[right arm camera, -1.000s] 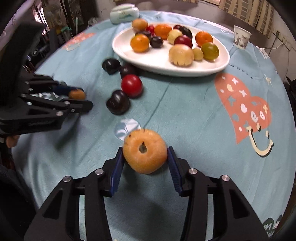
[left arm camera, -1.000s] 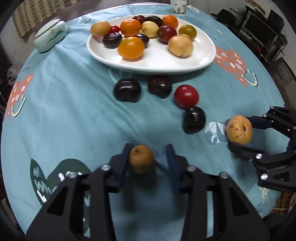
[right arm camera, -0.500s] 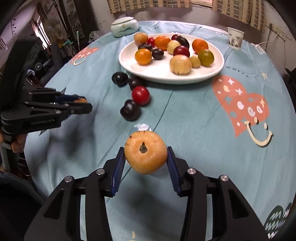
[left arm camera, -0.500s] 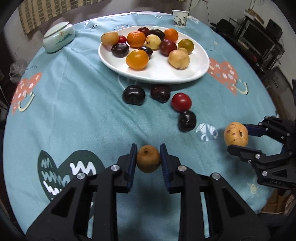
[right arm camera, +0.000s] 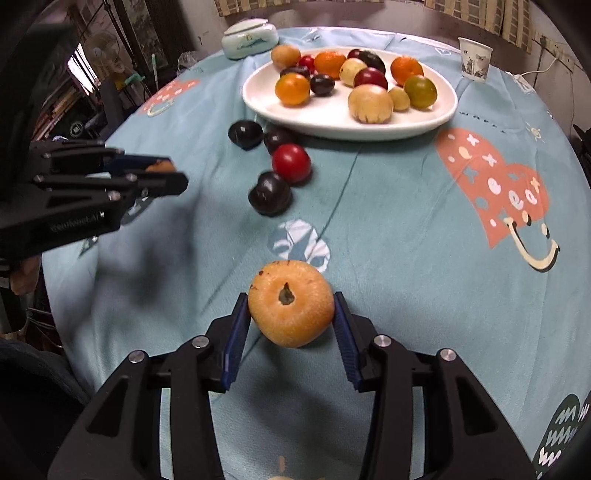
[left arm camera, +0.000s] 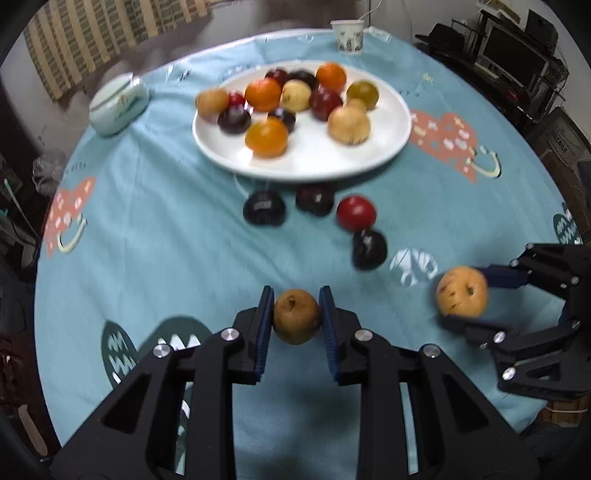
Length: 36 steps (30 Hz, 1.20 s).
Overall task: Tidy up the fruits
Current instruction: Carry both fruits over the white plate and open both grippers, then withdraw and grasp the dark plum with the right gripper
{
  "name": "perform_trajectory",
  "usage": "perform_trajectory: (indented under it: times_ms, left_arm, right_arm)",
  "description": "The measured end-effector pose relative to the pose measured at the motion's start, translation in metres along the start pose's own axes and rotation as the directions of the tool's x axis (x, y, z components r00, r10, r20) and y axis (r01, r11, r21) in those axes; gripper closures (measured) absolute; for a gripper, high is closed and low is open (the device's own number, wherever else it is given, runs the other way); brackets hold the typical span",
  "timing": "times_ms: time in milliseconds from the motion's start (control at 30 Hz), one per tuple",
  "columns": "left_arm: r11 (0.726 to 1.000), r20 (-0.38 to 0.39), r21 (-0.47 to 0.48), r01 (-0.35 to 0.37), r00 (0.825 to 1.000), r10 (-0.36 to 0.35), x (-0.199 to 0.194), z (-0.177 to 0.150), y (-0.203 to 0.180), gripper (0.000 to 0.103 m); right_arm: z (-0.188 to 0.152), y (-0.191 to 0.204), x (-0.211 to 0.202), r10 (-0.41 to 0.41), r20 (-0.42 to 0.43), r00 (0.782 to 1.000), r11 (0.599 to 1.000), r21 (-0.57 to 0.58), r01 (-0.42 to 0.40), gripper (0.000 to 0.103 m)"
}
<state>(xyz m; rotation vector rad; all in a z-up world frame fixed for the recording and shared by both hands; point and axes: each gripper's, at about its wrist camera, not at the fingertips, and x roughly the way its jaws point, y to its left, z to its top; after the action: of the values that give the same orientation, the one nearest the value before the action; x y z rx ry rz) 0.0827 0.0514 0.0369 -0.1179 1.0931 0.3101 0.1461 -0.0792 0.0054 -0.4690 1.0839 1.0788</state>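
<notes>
My left gripper [left arm camera: 296, 318] is shut on a small brown fruit [left arm camera: 296, 316] and holds it above the blue tablecloth [left arm camera: 155, 236]. My right gripper [right arm camera: 290, 312] is shut on a larger tan fruit [right arm camera: 290, 302], also lifted; it shows in the left wrist view [left arm camera: 461, 291]. A white plate [left arm camera: 317, 158] with several fruits stands at the far side, also in the right wrist view [right arm camera: 321, 110]. Three dark plums [left arm camera: 263, 207] [left arm camera: 314, 198] [left arm camera: 368, 248] and a red fruit [left arm camera: 356, 212] lie on the cloth in front of the plate.
A pale lidded ceramic dish [left arm camera: 118, 104] sits far left of the plate. A paper cup [left arm camera: 347, 35] stands beyond the plate. The round table's edge drops off near both grippers, with furniture and clutter beyond [left arm camera: 517, 66].
My left gripper closed on the small brown fruit and lifted it. Both grippers rose and drew back from the plate with their fruits.
</notes>
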Motion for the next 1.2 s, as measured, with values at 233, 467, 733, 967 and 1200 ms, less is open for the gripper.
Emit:
perform_trajectory:
  times_ms: [233, 467, 733, 967, 1200]
  left_arm:
    - [0.999, 0.088, 0.041, 0.007, 0.996, -0.01, -0.018, 0.045, -0.008, 0.078]
    - [1.0, 0.183, 0.006, 0.002, 0.983, -0.003, -0.027, 0.109, 0.009, 0.078]
    - [0.995, 0.176, -0.095, 0.001, 0.984, 0.016, 0.014, 0.168, 0.038, 0.078]
    - [0.995, 0.137, -0.098, -0.02, 0.99, 0.033, 0.055, 0.189, 0.045, 0.077]
    - [0.988, 0.135, -0.148, -0.036, 0.989, 0.057, 0.065, 0.191, 0.066, 0.047]
  right_arm:
    - [0.027, -0.009, -0.011, -0.002, 0.055, 0.998, 1.0, -0.002, 0.003, 0.058]
    - [0.109, -0.028, -0.063, -0.013, 0.258, 0.966, 0.999, -0.025, 0.02, 0.058]
    - [0.176, -0.062, -0.034, -0.069, 0.285, 0.956, 0.998, 0.019, 0.066, 0.058]
    - [0.206, -0.081, 0.011, -0.073, 0.237, 0.969, 0.997, 0.027, 0.068, 0.058]
    - [0.217, -0.09, 0.02, -0.113, 0.246, 0.963, 0.993, 0.014, 0.113, 0.037]
